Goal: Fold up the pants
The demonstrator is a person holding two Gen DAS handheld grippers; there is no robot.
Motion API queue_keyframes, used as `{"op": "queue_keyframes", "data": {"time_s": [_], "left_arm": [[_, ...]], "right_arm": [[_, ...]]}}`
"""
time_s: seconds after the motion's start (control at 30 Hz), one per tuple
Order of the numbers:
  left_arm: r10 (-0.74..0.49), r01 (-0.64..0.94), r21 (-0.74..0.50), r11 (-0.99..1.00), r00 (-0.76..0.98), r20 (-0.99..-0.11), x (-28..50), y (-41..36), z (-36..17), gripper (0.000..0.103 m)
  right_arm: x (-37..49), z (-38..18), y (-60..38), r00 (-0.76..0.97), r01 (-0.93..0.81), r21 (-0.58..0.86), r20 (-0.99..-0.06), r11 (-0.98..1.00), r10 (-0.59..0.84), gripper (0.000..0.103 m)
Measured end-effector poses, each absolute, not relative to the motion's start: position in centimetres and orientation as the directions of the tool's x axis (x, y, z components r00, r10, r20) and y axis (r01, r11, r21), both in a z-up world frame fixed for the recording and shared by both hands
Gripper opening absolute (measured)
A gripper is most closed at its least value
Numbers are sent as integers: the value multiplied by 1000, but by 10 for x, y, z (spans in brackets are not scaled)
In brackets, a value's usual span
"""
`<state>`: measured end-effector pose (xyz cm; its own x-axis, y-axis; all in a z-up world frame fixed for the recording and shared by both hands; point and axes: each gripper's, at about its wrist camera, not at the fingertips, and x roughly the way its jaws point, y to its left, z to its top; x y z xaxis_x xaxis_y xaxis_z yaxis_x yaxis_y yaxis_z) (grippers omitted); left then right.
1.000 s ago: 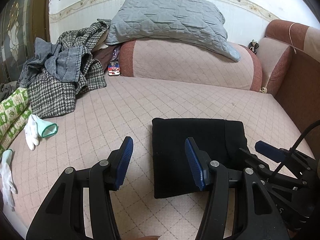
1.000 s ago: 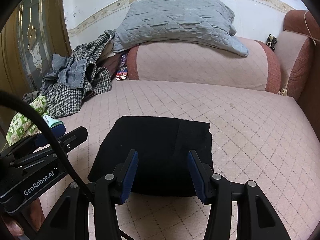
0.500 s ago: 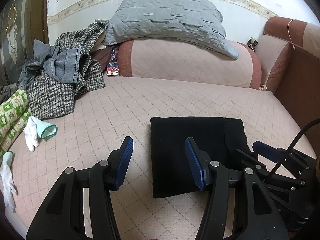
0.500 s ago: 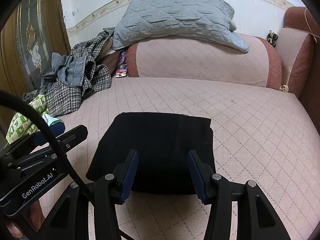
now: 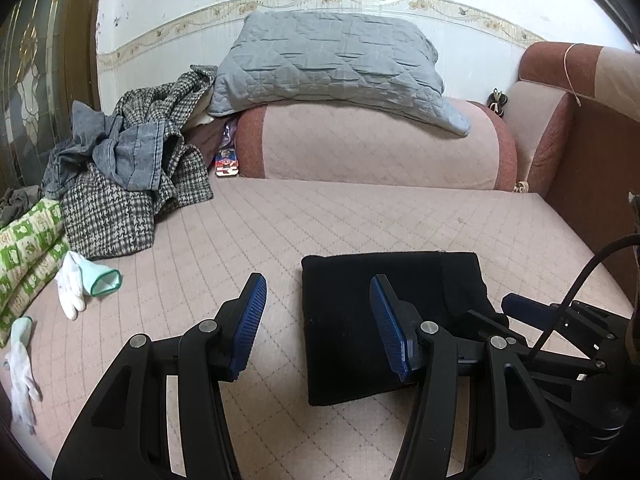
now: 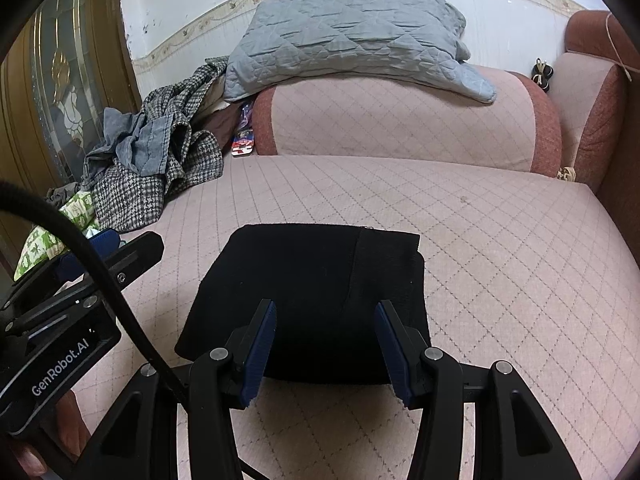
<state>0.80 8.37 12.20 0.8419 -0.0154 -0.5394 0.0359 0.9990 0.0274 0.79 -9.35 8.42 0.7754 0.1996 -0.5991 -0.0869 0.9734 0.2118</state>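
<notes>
The black pants (image 5: 360, 320) lie folded into a flat rectangle on the pink quilted sofa seat (image 5: 360, 216); they also show in the right wrist view (image 6: 312, 288). My left gripper (image 5: 318, 322) is open and empty, above the pants' left edge. My right gripper (image 6: 326, 350) is open and empty, hovering over the pants' near edge. The right gripper shows at the right of the left wrist view (image 5: 560, 320), and the left gripper at the left of the right wrist view (image 6: 80, 272).
A pile of clothes (image 5: 132, 184) lies at the seat's back left. White gloves (image 5: 76, 284) and a green patterned cloth (image 5: 28, 248) lie at the left edge. A grey pillow (image 5: 332, 68) rests on the bolster (image 5: 368, 144). An armrest (image 5: 580, 152) bounds the right.
Both grippers have drawn back and up a little from the folded pants, staying open. The pants have not moved.
</notes>
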Motion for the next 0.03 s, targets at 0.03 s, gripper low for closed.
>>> {"op": "queue_keyframes", "data": {"time_s": [0.03], "left_arm": [[-14, 31, 22, 999, 836, -549, 8, 84, 121, 54]], "right_arm": [[7, 84, -93, 775, -86, 211, -600, 974, 198, 49]]}}
